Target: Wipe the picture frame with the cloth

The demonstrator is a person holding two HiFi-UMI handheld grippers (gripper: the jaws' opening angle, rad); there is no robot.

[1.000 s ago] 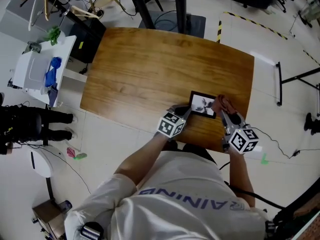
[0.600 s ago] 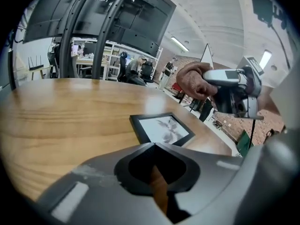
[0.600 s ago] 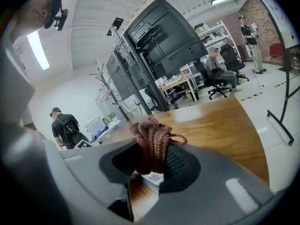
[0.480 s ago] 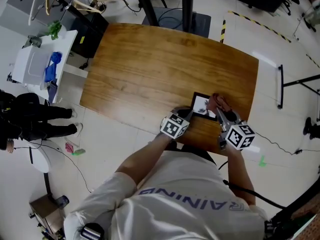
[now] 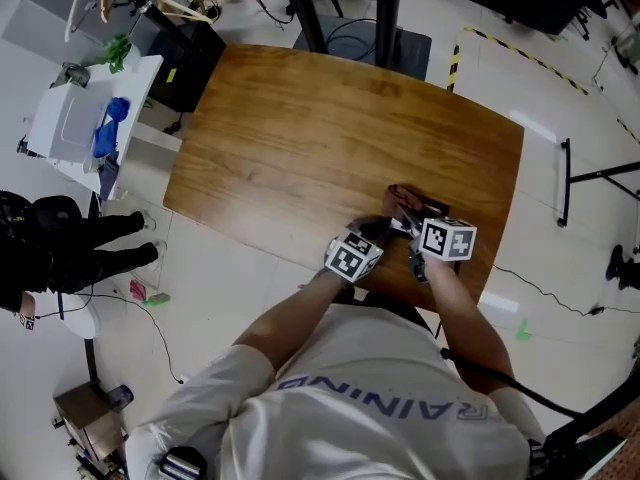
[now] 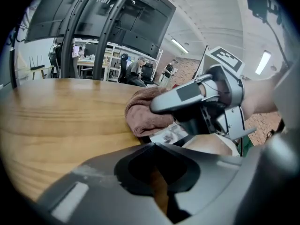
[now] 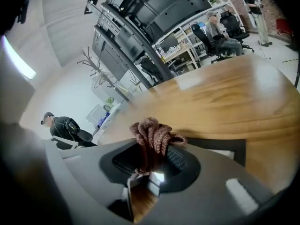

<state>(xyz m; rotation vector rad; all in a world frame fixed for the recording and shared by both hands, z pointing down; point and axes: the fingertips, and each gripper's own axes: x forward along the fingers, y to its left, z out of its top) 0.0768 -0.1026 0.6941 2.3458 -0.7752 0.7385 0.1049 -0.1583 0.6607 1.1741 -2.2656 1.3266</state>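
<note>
The black picture frame [image 7: 220,146] lies near the front edge of the wooden table [image 5: 300,138]. In the head view the two grippers hide most of it. My right gripper [image 5: 408,214] is shut on a bunched brown cloth [image 7: 152,136] and presses it on the frame's far left part. From the left gripper view the cloth [image 6: 143,114] covers the frame's print [image 6: 169,134]. My left gripper [image 5: 380,231] sits at the frame's near left edge, with its jaws closed on that edge [image 6: 146,140].
The table's front edge runs just below the grippers. Left of the table a white cart [image 5: 75,118] carries a blue item. A person in black [image 5: 60,253] stands at the far left. A black floor stand [image 5: 562,178] and cables lie to the right.
My right gripper has swept the cloth leftward across the frame, and its marker cube now sits over the frame. The left gripper has stayed at the frame's edge.
</note>
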